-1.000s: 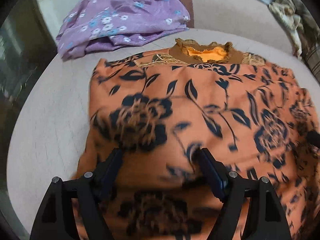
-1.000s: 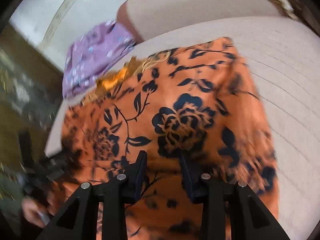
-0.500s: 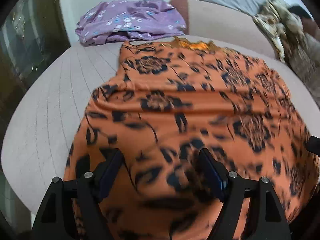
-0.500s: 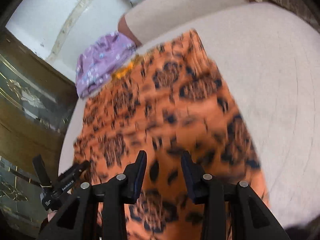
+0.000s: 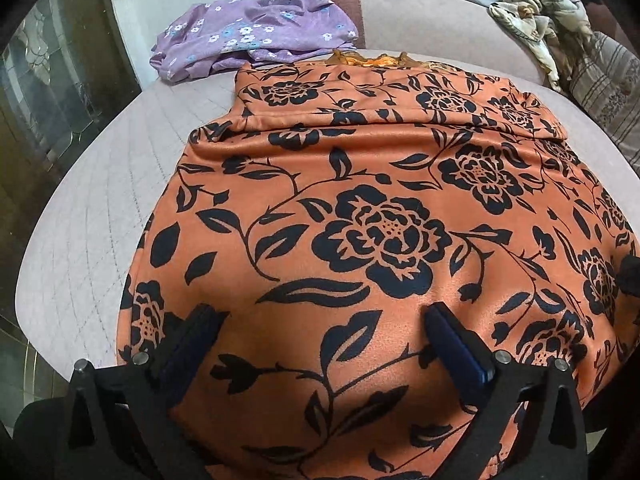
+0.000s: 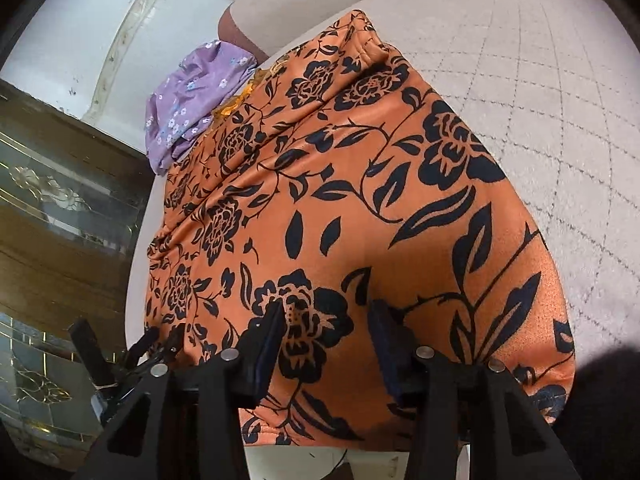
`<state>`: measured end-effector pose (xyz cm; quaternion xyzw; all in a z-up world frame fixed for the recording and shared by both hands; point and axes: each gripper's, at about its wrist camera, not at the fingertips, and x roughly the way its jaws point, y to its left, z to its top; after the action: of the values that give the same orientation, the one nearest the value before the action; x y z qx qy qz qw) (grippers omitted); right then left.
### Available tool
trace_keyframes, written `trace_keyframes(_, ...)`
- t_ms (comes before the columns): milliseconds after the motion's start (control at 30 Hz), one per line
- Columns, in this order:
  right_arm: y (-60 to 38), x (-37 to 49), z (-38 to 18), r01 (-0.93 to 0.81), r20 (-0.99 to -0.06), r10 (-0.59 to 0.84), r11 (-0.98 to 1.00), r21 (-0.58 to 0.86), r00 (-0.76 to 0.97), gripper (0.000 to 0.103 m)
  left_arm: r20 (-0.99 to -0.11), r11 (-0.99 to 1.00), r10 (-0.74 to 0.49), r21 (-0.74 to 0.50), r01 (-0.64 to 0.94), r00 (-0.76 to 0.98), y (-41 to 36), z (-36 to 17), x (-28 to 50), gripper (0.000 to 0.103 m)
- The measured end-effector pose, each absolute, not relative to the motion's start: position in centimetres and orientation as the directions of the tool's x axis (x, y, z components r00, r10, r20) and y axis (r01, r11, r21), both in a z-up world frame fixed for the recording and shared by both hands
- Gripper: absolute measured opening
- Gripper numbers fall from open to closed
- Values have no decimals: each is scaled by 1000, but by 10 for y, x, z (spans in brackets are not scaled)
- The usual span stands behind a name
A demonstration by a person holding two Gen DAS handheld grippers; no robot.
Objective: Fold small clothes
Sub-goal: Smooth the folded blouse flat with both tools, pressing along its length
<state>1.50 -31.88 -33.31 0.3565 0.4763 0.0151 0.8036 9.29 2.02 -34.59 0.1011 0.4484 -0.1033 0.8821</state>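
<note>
While both tongs gape, the orange floral garment (image 5: 372, 216) lies flat

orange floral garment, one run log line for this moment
orange floral garment spread flat on cushion | left gripper open | right gripper open | purple floral cloth behind

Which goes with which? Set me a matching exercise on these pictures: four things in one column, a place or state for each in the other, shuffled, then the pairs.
Things:
1. orange floral garment
2. purple floral garment
3. left gripper
4. beige patterned cloth

Places or states:
A. bunched at the cushion's far left
B. open wide over orange fabric
C. spread across the grey cushion
D. heaped on the backrest, far right

Pairs: 1-C, 2-A, 3-B, 4-D
</note>
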Motion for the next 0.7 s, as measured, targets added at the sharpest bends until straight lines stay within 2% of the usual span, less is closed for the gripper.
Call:
trace_keyframes(67, -319, 16, -334, 315, -753, 368, 742, 592, 545, 49, -816, 961, -92, 79, 267, 571, 22, -346, 92, 103)
trace_keyframes(200, -316, 20, -334, 291, -748, 382, 750, 595, 543, 56, -847, 953, -105, 65, 298, 520, 26, -344, 92, 103)
trace_keyframes(300, -313, 21, -332, 263, -754, 379, 774, 576, 536, 56, -869, 949, -82, 81, 305, 488, 31, -335, 94, 103)
trace_keyframes(367, -314, 20, -327, 247, -752, 387, 779, 576, 534, 56, -836, 955, -42, 127, 268, 548, 43, -319, 91, 103)
trace_keyframes(467, -330, 11, -317, 248, -729, 364, 774, 583, 579, 56, -805, 969, -42, 111, 221, 591, 70, -294, 94, 103)
trace_keyframes(600, -371, -7, -306, 292, -673, 317, 720, 630, 669, 57, -824, 988, -3, 86, 131, 566, 116, -283, 113, 103)
trace_keyframes(700, -397, -15, -304, 337, -685, 264, 717, 610, 679, 58, -849, 994, 42, 87, 60, 527, 143, -291, 122, 103)
